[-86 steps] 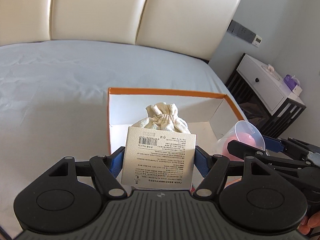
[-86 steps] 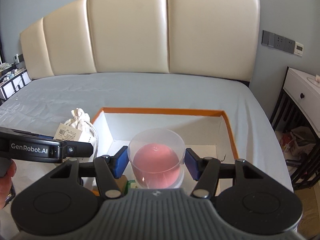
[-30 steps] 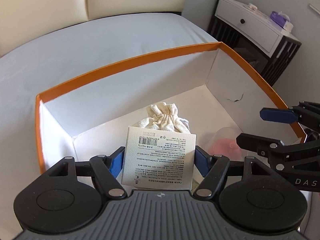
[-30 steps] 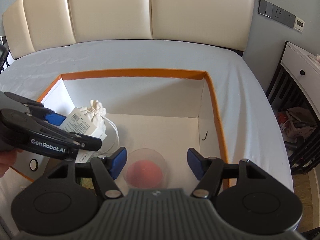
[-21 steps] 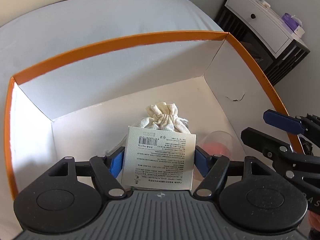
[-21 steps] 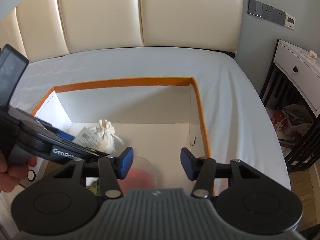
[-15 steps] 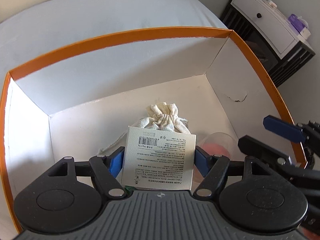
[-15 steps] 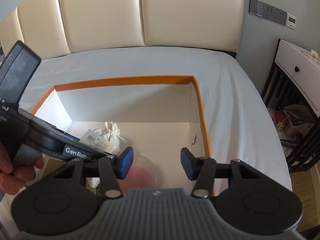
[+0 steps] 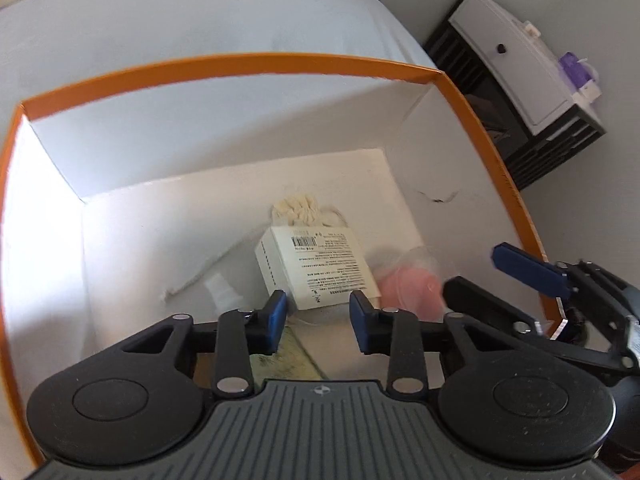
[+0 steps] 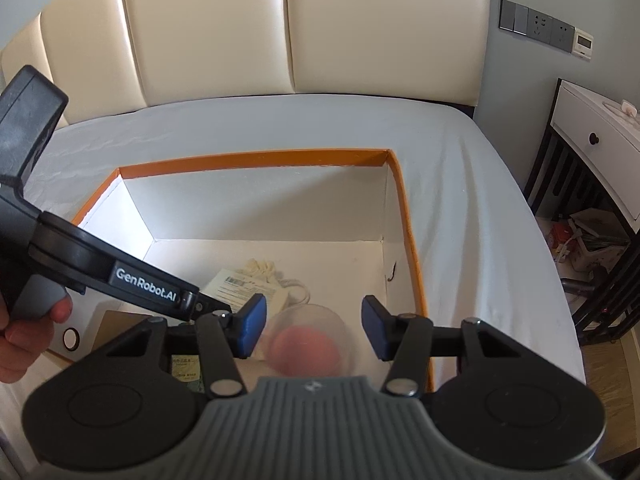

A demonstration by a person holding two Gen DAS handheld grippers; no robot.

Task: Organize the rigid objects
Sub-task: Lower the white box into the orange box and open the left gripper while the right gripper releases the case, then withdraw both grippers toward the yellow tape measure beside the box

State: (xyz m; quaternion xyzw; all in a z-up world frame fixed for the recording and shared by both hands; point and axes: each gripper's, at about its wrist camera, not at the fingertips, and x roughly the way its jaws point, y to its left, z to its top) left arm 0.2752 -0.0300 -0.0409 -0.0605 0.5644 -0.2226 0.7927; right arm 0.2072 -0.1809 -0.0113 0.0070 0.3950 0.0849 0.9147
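Note:
An orange-rimmed white box (image 9: 256, 65) stands on the bed; it also shows in the right wrist view (image 10: 412, 240). On its floor lie a white printed carton (image 9: 320, 266) resting against a cream drawstring pouch (image 9: 298, 208), and a clear cup with a pink bottom (image 9: 404, 284). My left gripper (image 9: 318, 318) is open and empty just above the carton. My right gripper (image 10: 312, 330) is open and empty above the cup (image 10: 308, 344). The carton (image 10: 248, 290) and pouch (image 10: 260, 268) show left of the cup there.
A flat greenish packet (image 9: 288, 360) lies on the box floor under my left gripper. A white and black nightstand (image 10: 592, 160) stands right of the bed, with clutter on the floor beside it. A cream headboard (image 10: 280, 32) is behind.
My left gripper has opened and let go of the carton, which now lies on the box floor by the pouch. The cup was released earlier and my right gripper stays open above it.

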